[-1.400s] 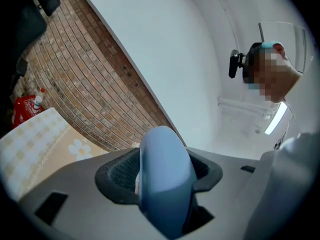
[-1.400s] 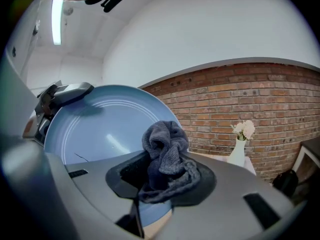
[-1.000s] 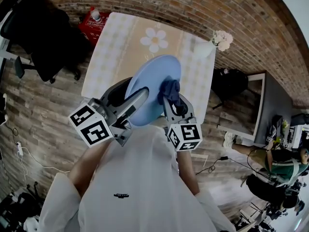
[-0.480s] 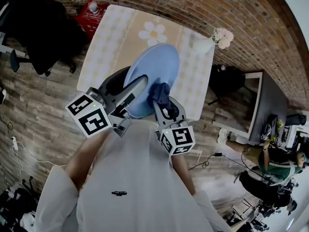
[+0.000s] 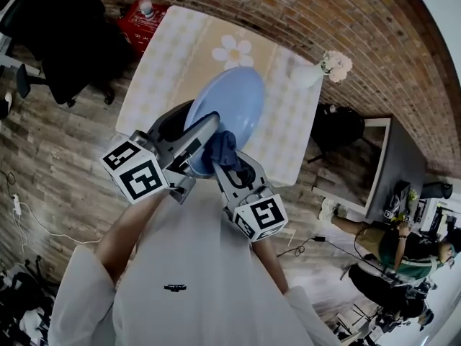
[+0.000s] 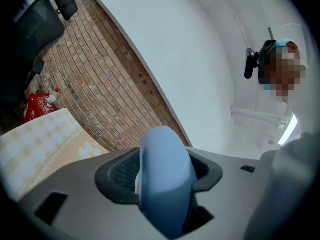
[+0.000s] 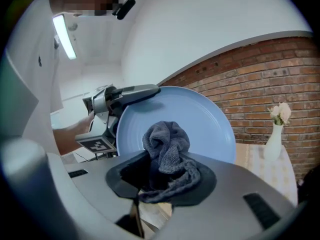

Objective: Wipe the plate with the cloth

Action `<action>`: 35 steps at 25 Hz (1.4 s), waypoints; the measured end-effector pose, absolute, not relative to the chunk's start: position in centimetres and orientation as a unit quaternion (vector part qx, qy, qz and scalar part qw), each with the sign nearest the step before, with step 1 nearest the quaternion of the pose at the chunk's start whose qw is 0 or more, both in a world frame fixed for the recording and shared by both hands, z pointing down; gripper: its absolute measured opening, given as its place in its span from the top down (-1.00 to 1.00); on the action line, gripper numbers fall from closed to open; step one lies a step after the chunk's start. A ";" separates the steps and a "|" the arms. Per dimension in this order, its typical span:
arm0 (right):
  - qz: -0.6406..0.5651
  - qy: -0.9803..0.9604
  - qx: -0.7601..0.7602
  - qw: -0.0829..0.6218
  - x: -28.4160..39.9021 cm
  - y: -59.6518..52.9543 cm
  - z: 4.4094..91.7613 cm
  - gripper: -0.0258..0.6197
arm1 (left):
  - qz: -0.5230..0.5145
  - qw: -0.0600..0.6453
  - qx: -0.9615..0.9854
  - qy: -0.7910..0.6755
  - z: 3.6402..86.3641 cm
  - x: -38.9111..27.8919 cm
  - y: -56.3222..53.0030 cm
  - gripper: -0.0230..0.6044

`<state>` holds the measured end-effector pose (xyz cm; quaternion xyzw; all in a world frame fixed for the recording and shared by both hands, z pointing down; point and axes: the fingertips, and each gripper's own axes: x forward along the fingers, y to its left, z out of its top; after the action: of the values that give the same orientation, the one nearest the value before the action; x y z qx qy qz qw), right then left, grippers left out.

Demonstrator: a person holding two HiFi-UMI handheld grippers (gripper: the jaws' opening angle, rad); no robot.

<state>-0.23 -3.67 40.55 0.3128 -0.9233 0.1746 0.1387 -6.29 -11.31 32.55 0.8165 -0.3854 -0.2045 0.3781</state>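
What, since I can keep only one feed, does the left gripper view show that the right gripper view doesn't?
Only the left gripper view: the plate edge-on, clamped in the tongs of the left gripper; a red box beside the table. Only the right gripper view: the cloth held in the tongs of the right gripper, before the plate's face; the left gripper on the plate's rim; a vase. Both: plate, table, brick wall.
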 end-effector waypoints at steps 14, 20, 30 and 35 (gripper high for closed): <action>0.145 -0.945 0.278 0.091 -1.9 -3.7 36.8 0.44 | -0.189 0.372 0.829 -0.372 32.9 -4.4 -10.0 0.15; 0.126 -0.940 0.308 0.073 -0.5 -5.3 35.1 0.44 | -0.189 0.383 0.833 -0.353 32.7 -2.9 -8.4 0.15; 0.124 -0.919 0.370 0.053 1.7 -9.1 34.7 0.44 | -0.189 0.383 0.836 -0.343 32.6 -2.3 -7.8 0.15; 0.128 -0.911 0.388 0.061 2.6 -10.3 35.5 0.44 | -0.200 0.396 0.828 -0.343 32.7 -2.4 -8.1 0.15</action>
<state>2.64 -10.31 35.46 0.3882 -0.9106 0.1280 0.0614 -2.44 -8.09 32.65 0.8280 -0.3431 -0.1998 0.3959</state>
